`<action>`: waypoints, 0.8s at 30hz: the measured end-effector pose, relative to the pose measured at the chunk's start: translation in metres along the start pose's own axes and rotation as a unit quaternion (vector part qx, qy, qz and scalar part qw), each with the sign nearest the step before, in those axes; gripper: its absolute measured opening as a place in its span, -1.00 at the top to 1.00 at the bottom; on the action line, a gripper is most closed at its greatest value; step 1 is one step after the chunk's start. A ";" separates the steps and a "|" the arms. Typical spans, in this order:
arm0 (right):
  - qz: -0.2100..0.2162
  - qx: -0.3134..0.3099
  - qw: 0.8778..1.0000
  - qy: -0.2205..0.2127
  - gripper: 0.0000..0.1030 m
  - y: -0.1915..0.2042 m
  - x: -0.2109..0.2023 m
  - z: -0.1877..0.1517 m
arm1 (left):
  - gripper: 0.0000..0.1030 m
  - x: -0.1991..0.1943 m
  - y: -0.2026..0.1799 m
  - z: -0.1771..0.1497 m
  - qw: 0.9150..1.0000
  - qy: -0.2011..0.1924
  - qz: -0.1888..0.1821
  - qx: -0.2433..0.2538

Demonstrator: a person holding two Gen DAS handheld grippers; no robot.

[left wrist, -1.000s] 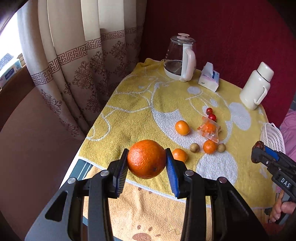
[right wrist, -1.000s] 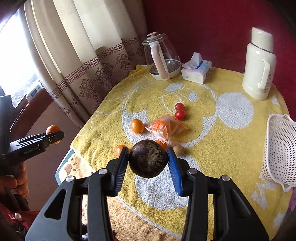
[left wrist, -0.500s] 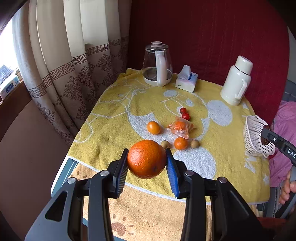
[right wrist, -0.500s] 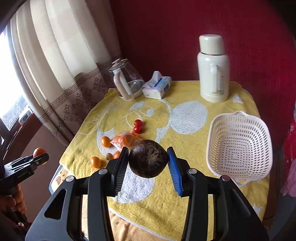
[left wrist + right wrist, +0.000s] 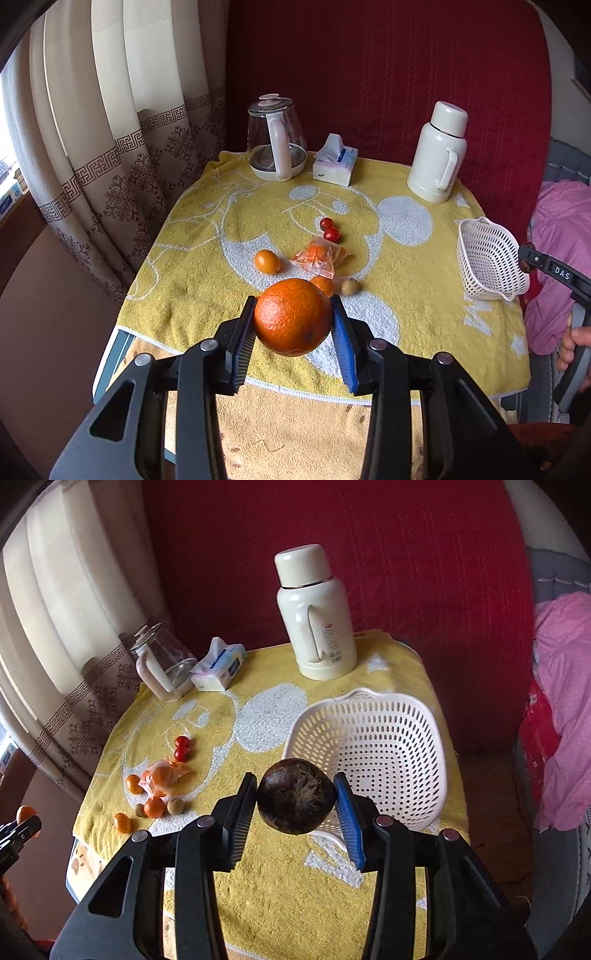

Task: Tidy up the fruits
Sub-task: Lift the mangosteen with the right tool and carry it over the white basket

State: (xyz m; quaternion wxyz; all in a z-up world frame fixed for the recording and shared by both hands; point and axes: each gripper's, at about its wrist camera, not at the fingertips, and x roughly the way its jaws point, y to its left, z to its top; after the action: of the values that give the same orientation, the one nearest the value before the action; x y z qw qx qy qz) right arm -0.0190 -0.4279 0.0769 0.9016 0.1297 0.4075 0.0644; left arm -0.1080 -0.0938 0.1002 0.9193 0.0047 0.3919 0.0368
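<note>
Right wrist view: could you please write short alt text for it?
The right gripper clamps a dark brown fruit just in front of an empty white basket on a yellow towel. Small oranges lie at left.

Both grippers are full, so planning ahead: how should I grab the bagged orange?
Grip the bagged orange across the round fruit, coming from above. The loose plastic corners lie flat on the towel and would slip; the tomatoes crowd its far side.

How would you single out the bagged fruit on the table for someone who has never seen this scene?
Start at the yellow towel covering the table and find the loose fruit cluster near its middle. The bagged fruit lies just in front of the two small red fruits, right of a lone small orange. It alone sits inside a crinkled clear plastic wrapper.
</note>
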 end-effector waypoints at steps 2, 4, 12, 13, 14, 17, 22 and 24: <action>-0.005 0.001 1.000 0.002 0.15 -0.004 0.005 0.000 | 0.24 -0.002 -0.002 0.001 1.000 -0.003 -0.001 0.003; -0.014 -0.001 1.000 0.005 0.15 -0.007 0.011 0.000 | 0.24 -0.004 -0.004 0.001 1.000 -0.005 -0.002 0.008; -0.030 -0.010 0.999 0.027 0.15 -0.014 0.042 -0.001 | 0.24 -0.011 -0.014 0.005 1.000 -0.015 -0.008 0.026; -0.034 -0.011 0.999 0.030 0.15 -0.015 0.046 -0.001 | 0.24 -0.011 -0.015 0.005 0.999 -0.015 -0.009 0.028; -0.036 -0.011 0.999 0.032 0.15 -0.016 0.050 0.000 | 0.24 -0.011 -0.015 0.005 0.999 -0.015 -0.010 0.029; -0.044 -0.012 0.998 0.038 0.15 -0.019 0.061 0.001 | 0.24 -0.011 -0.018 0.004 0.999 -0.014 -0.011 0.031; -0.048 -0.018 0.998 0.048 0.15 -0.025 0.073 0.003 | 0.24 -0.012 -0.023 0.006 0.999 -0.014 -0.014 0.036; -0.046 -0.017 0.998 0.049 0.14 -0.027 0.074 0.004 | 0.24 -0.012 -0.027 0.008 0.999 -0.015 -0.016 0.040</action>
State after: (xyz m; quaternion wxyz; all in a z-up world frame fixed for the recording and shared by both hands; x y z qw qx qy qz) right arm 0.0331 -0.4378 0.0184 0.8847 0.0919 0.4556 0.0365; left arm -0.1089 -0.1212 0.1129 0.9245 0.0354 0.3795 0.0061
